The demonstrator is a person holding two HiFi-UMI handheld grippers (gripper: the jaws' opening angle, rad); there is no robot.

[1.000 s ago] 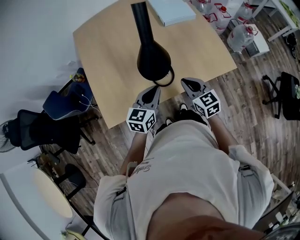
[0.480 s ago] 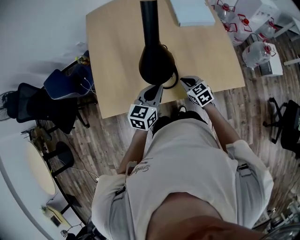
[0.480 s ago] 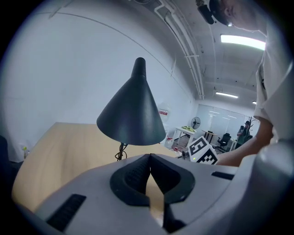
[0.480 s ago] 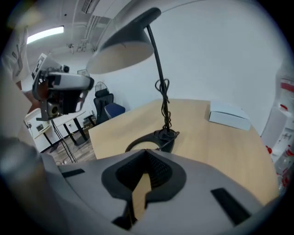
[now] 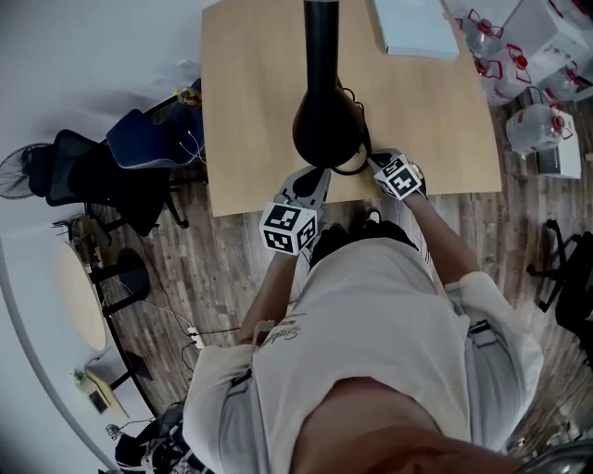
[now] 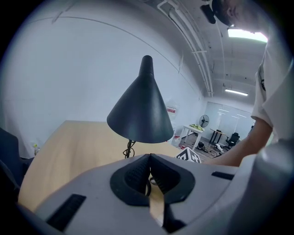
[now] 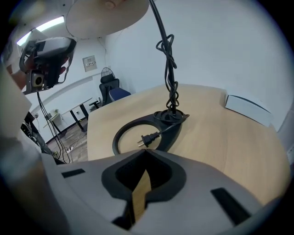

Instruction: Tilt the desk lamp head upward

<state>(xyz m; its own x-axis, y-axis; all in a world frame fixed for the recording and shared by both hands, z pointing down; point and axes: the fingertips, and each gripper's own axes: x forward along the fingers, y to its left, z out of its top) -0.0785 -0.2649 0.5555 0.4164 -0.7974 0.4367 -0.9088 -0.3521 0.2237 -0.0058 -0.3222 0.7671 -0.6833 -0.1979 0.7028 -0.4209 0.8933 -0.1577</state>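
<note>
**Inventory.** One desk lamp (image 5: pixel 326 130) is present, and one wooden table (image 5: pixel 250 111) carries it. Two grippers are held, one in each hand of the person. One flat white box (image 5: pixel 417 28) lies at the far side of the table. Two office chairs are parked on the floor left of the table: one blue (image 5: pixel 153 139) and one black (image 5: pixel 97 180). Water jugs (image 5: pixel 542 125) stand on the floor at the right; their number cannot be established.

**Lamp.** The lamp is placed near the table edge closest to the person. It is finished in black throughout. In the left gripper view its head (image 6: pixel 140 110) is seen as a cone that narrows into a straight neck at the top, with the open mouth turned downward. A pale inner surface is shown from below in the right gripper view (image 7: pixel 105 16). The base (image 7: pixel 147 133) is formed as one open ring lying flat on the table. One power cord (image 7: pixel 169 64) is twisted up along the thin stem. One plug (image 7: pixel 146 137) is laid across the ring with its prongs exposed.

**Grippers.** The left gripper (image 5: pixel 310 180) is held at the near table edge, in front of and lower than the lamp head. Its jaws are pressed together with nothing between them. The right gripper (image 5: pixel 382 165) is held just beside the ring base and apart from it. Its jaws are likewise pressed together and empty.
</note>
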